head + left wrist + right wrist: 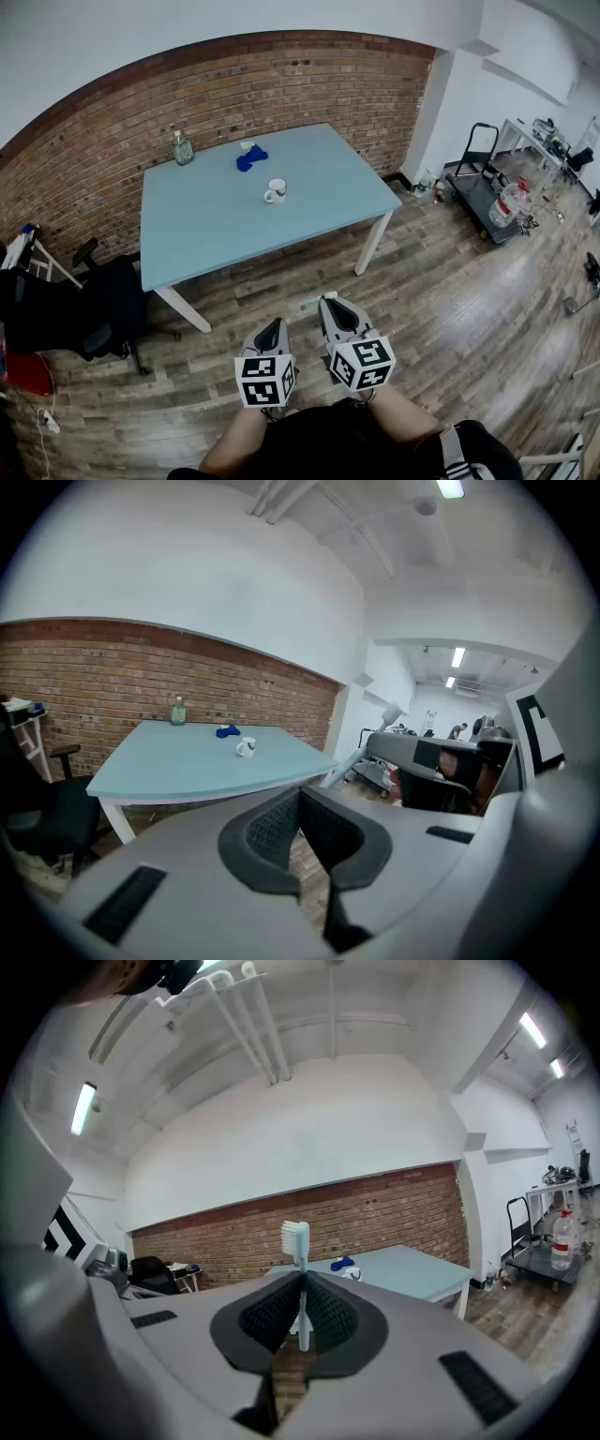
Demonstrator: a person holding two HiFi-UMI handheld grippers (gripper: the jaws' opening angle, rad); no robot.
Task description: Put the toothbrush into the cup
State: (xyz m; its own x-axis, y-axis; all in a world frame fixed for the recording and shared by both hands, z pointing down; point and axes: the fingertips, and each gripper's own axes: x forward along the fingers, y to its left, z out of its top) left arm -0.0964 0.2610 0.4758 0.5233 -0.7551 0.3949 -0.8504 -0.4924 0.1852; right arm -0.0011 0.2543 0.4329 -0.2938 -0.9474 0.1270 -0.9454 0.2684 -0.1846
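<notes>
The person stands well back from the light blue table (216, 239), with both grippers held low near the body over the wooden floor (441, 309).

The right gripper (302, 1286) has its 2 jaws clamped on the toothbrush (299, 1241). In the right gripper view the pale brush stands upright. Its handle is pinched between the dark ribbed pads (272, 1312), and its bristle head rises clear above the jaw tips with the bristles facing left. The lower end of the handle shows in the gap behind the pads. In the head view the brush (310, 302) pokes out sideways from the tips of the right gripper (333, 306).

The left gripper (300, 801) has its jaws closed together with nothing between them. In the head view the left gripper (273, 324) sits just beside the right one.

The white cup (276, 191) stands upright on the table, far from both grippers. A blue object (251, 159) lies near it and a clear bottle (182, 148) stands towards the brick wall (281, 84). A black chair (108, 309) stands at the table's left end.
</notes>
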